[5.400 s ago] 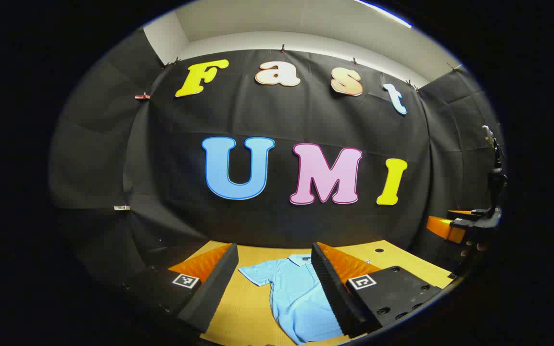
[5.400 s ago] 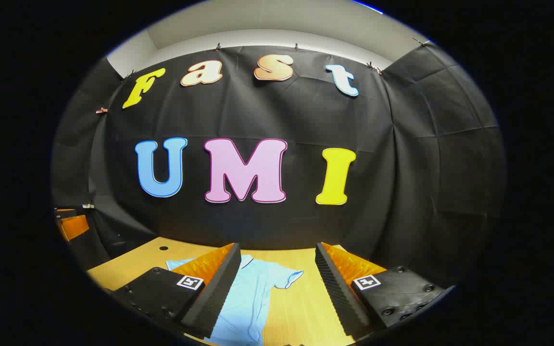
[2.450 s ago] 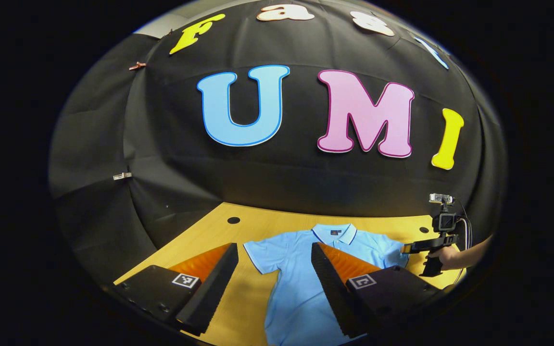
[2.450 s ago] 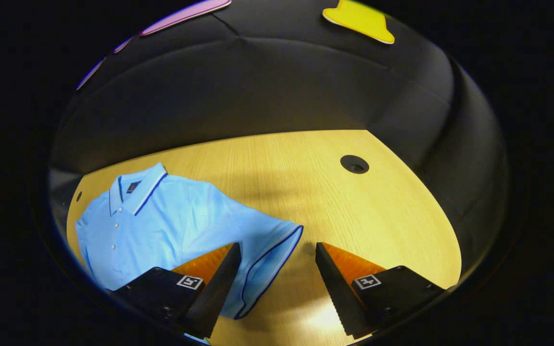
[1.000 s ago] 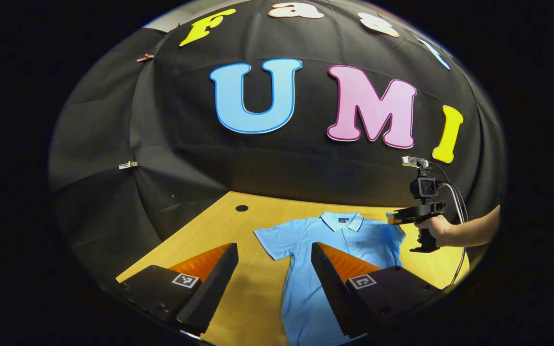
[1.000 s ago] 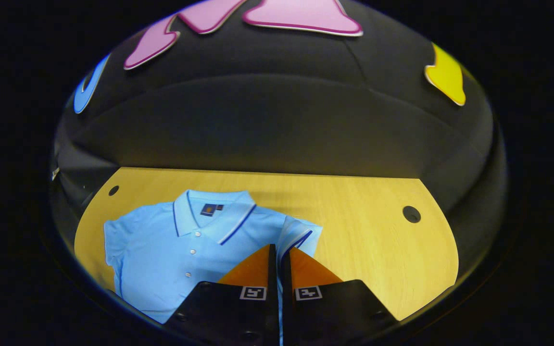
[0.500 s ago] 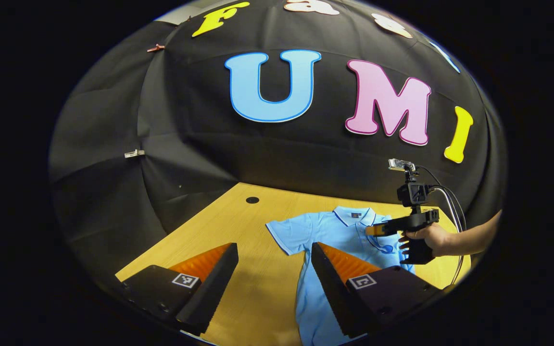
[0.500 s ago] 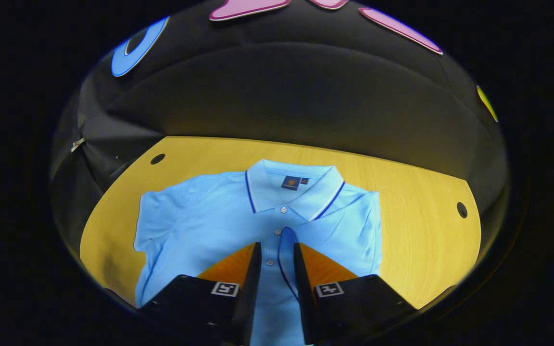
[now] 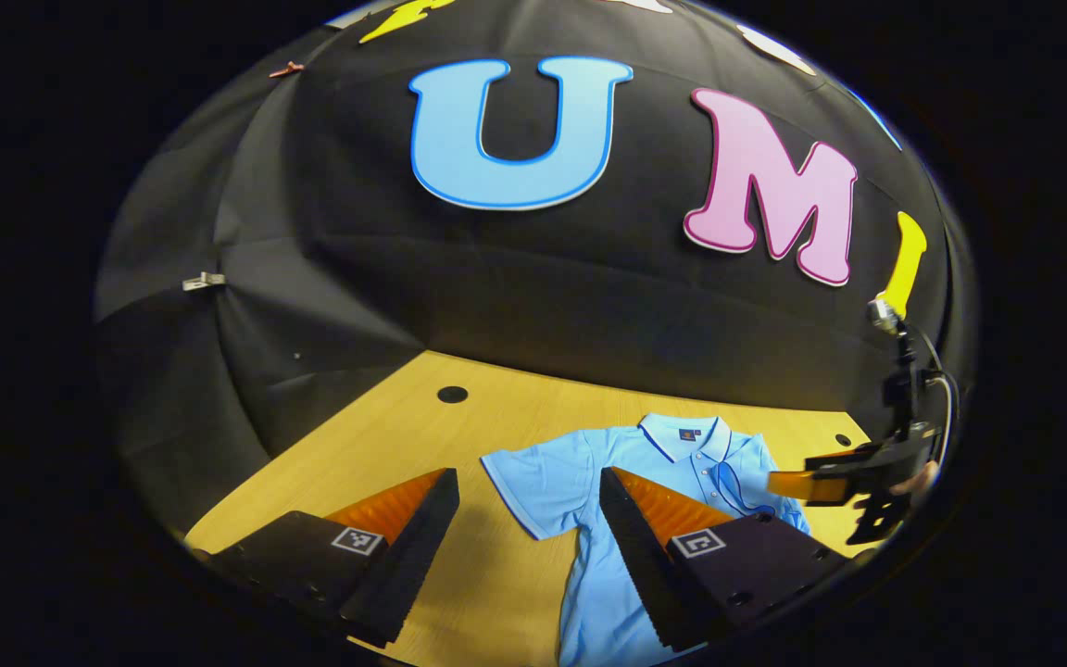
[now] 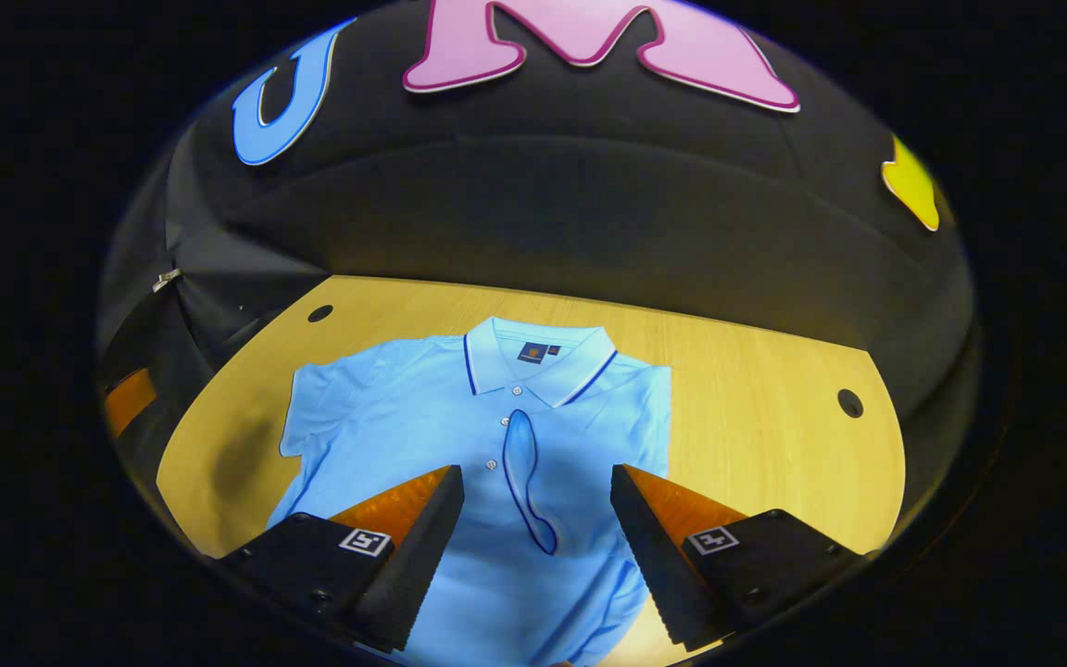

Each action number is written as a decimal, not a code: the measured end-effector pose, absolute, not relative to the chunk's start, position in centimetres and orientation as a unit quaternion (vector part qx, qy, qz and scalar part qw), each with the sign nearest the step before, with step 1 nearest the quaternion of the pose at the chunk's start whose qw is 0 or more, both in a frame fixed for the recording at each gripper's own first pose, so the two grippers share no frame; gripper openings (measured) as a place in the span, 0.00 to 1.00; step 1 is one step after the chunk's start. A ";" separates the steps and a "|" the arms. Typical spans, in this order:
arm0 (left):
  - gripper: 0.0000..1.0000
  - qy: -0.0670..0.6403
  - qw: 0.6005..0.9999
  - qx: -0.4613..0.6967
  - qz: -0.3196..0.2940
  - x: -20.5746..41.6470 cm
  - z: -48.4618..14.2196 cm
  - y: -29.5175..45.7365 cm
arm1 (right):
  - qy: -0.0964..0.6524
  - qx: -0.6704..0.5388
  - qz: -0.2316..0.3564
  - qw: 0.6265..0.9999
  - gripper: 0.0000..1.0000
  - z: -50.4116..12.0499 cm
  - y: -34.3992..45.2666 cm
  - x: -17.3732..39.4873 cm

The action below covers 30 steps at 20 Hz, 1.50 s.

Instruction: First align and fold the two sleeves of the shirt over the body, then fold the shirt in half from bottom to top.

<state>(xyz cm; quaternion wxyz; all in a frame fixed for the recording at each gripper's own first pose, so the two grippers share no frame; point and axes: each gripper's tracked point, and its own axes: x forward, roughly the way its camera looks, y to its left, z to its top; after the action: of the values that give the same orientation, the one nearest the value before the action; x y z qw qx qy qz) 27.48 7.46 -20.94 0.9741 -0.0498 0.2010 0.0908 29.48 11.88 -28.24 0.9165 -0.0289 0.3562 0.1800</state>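
Observation:
A light blue polo shirt lies face up on the wooden table, collar toward the wall. One sleeve is folded over the chest, its dark-edged cuff lying beside the button placket. My right gripper hovers open just above that cuff, touching nothing. The other sleeve lies spread flat on the table. My left gripper hangs open above it, empty. In the left gripper view the right gripper shows at the shirt's far side, held by a hand.
The table has round cable holes near its back corners. Black cloth walls close in the back and sides. Bare wood lies on both sides of the shirt.
The right gripper carried the sleeve across onto the chest, then opened, let it go and drew back a little. The left gripper moved closer over the spread sleeve.

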 end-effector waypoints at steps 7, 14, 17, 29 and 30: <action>0.97 0.261 0.962 -0.022 0.081 36.0 -29.5 10.4 | 0.334 -0.029 0.156 0.929 1.00 -23.9 4.7 26.2; 0.97 0.294 0.951 -0.011 0.089 43.1 -35.0 13.1 | 0.320 -0.055 0.134 0.936 0.99 -22.5 0.2 24.3; 0.96 0.302 0.950 -0.002 0.081 44.2 -36.6 13.1 | 0.328 -0.056 0.125 0.935 0.99 -23.4 -0.8 23.5; 0.19 0.322 0.944 0.062 0.049 45.1 -37.2 10.9 | 0.356 -0.004 0.098 0.929 0.99 -25.3 -1.5 22.4; 0.06 0.324 0.943 0.064 0.042 45.1 -37.1 10.3 | 0.352 -0.004 0.096 0.931 0.99 -25.1 -1.6 22.4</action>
<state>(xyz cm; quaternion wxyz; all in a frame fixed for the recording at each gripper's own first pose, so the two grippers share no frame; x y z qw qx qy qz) 45.07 10.33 -37.05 0.9430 0.0635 0.3242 0.0416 22.40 -1.62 -25.14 0.9310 -0.0037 0.3519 0.0964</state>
